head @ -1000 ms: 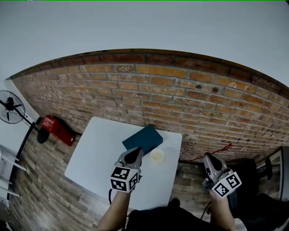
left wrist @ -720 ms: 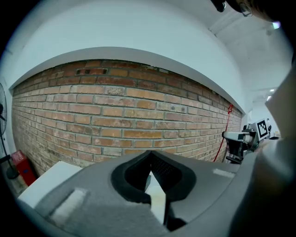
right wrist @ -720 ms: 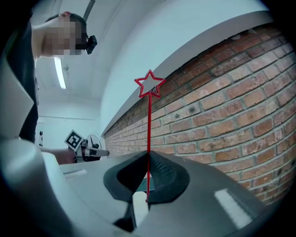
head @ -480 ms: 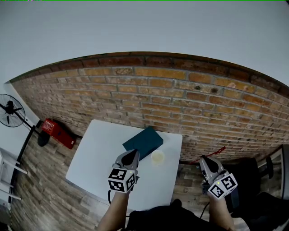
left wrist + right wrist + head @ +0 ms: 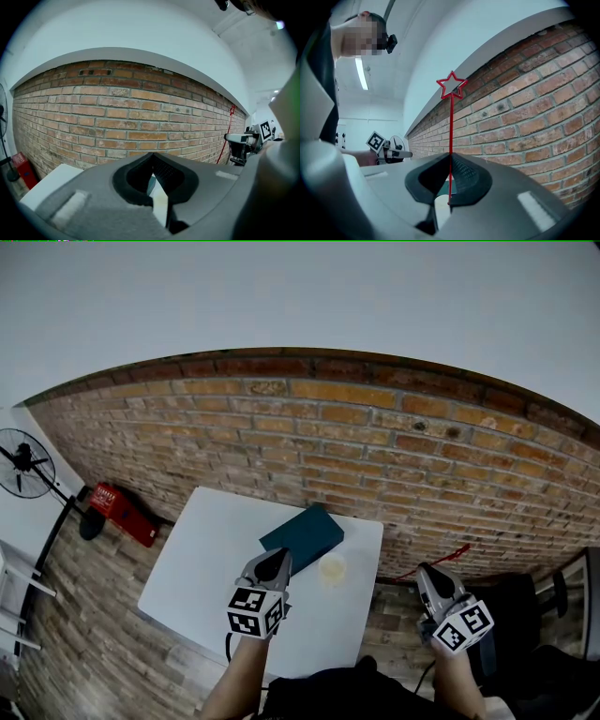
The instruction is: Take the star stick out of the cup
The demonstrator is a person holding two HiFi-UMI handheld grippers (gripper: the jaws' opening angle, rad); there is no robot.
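Observation:
The red star stick [image 5: 451, 126] stands up from my right gripper [image 5: 450, 158], whose jaws are shut on its lower end; the star [image 5: 451, 86] is at the top. In the head view this right gripper [image 5: 427, 571] hangs off the table's right side, and the thin stick [image 5: 444, 558] points away to the right. The pale cup [image 5: 329, 569] sits on the white table [image 5: 206, 549] near its right edge, beside a teal box [image 5: 303, 533]. My left gripper [image 5: 278, 557] hovers over the table just left of the cup, jaws shut with nothing in them.
A brick wall [image 5: 375, 446] runs behind the table. A red case [image 5: 120, 510] and a standing fan [image 5: 21, 465] are on the floor at the left. A dark chair or bag [image 5: 525, 615] sits at the far right. The right gripper [image 5: 241, 140] shows in the left gripper view.
Almost nothing differs. The right gripper with the stick has drifted slightly toward the table; the left gripper stays near the cup.

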